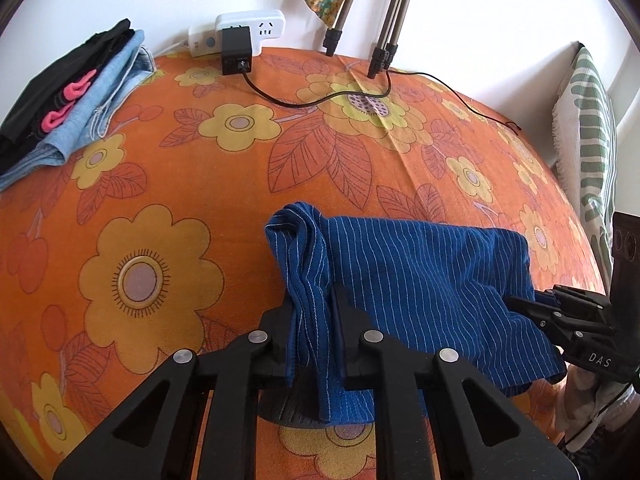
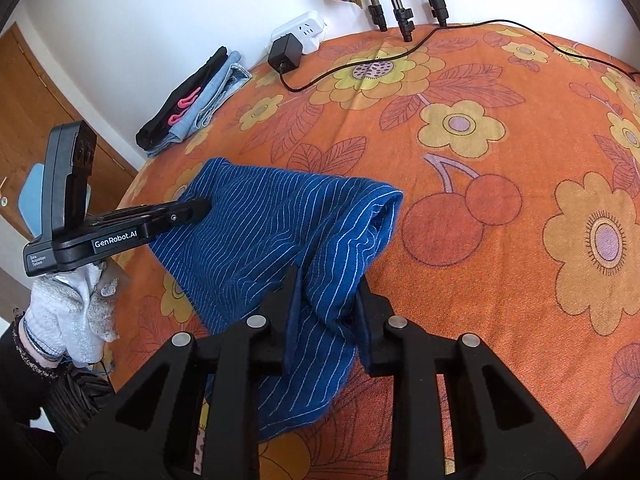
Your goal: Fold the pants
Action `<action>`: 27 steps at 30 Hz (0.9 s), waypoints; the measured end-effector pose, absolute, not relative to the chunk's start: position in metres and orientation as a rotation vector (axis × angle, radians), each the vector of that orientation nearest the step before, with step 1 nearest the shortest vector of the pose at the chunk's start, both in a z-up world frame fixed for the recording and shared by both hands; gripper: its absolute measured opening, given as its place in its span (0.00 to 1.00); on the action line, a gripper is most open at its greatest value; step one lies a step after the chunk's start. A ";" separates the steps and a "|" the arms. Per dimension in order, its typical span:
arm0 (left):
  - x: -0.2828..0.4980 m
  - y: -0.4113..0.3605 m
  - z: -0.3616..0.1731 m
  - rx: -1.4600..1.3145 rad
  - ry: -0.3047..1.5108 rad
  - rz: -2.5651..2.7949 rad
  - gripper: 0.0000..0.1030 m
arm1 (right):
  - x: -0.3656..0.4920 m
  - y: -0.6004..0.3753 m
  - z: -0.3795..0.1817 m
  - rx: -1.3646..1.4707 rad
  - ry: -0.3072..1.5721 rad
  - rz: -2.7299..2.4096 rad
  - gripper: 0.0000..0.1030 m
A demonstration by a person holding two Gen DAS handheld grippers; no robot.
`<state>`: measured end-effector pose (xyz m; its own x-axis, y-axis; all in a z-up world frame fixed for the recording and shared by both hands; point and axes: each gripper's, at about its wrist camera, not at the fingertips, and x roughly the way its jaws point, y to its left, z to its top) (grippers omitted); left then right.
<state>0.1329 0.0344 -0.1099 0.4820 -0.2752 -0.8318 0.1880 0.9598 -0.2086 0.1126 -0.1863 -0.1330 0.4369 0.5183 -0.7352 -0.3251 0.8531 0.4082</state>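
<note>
Blue pinstriped pants (image 1: 420, 280) hang bunched between my two grippers above the orange flowered bedspread (image 1: 160, 200). My left gripper (image 1: 314, 300) is shut on the pants' left end, cloth draping down between its fingers. My right gripper (image 2: 326, 284) is shut on the pants' other end (image 2: 280, 232). In the left wrist view the right gripper (image 1: 516, 304) shows at the right edge, pinching the cloth. In the right wrist view the left gripper (image 2: 200, 208) shows at the left, held by a white-gloved hand (image 2: 76, 312).
A stack of folded clothes (image 1: 68, 100) lies at the bed's far left corner. A power strip (image 1: 240, 32) with a black adapter and cable (image 1: 320, 100) lies by the wall. Tripod legs (image 1: 380, 40) stand on the bed. A striped pillow (image 1: 592, 140) is at right.
</note>
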 end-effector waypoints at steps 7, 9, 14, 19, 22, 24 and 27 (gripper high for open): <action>0.130 0.038 -0.098 -0.127 1.000 -0.284 0.07 | 0.115 -0.187 -0.124 0.256 0.971 0.529 0.14; 0.129 0.039 -0.093 -0.131 0.986 -0.289 0.06 | 0.114 -0.186 -0.117 0.254 0.952 0.533 0.13; 0.126 0.040 -0.085 -0.128 0.958 -0.295 0.06 | 0.112 -0.181 -0.105 0.240 0.918 0.542 0.12; 0.129 0.050 -0.089 -0.172 0.977 -0.280 0.06 | 0.113 -0.178 -0.104 0.239 0.916 0.538 0.12; 0.126 0.055 -0.077 -0.175 0.940 -0.272 0.06 | 0.114 -0.181 -0.095 0.254 0.897 0.543 0.11; 0.125 0.057 -0.066 -0.181 0.908 -0.270 0.06 | 0.115 -0.182 -0.084 0.258 0.867 0.544 0.11; 0.124 0.063 -0.050 -0.195 0.864 -0.267 0.06 | 0.116 -0.178 -0.065 0.250 0.816 0.551 0.11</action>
